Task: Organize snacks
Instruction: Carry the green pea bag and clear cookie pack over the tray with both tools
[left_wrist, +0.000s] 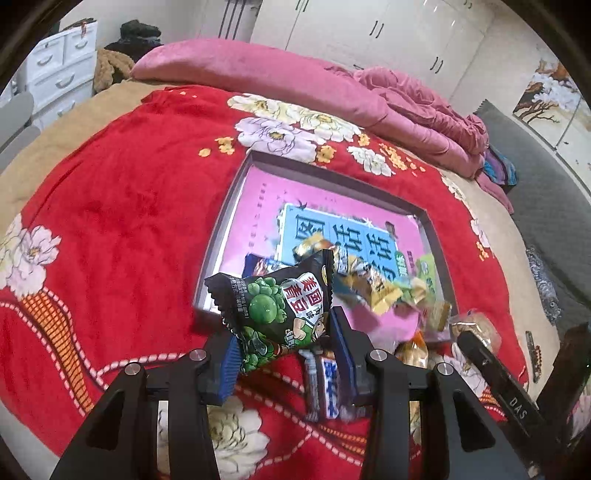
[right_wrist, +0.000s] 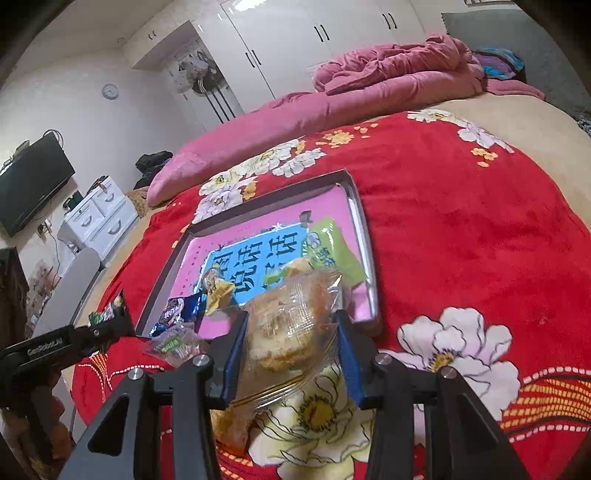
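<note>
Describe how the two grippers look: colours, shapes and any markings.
Both are matte black, with angular triangular cut-outs and silver round bolt heads. The left gripper and right gripper each have flat blue fingers. White lettering runs along the side of each body, seen from the other camera.

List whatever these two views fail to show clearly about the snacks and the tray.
- Near edge of the tray: left wrist view, covered by the black green-pea packet held in the left gripper.
- Blue-and-white packet: left wrist view, partly behind a gripper finger, print blurred.
- Snacks at the tray's near end: right wrist view, partly hidden by the clear-wrapped pastry in the right gripper.
- Orange packet: right wrist view, mostly under the gripper.
</note>
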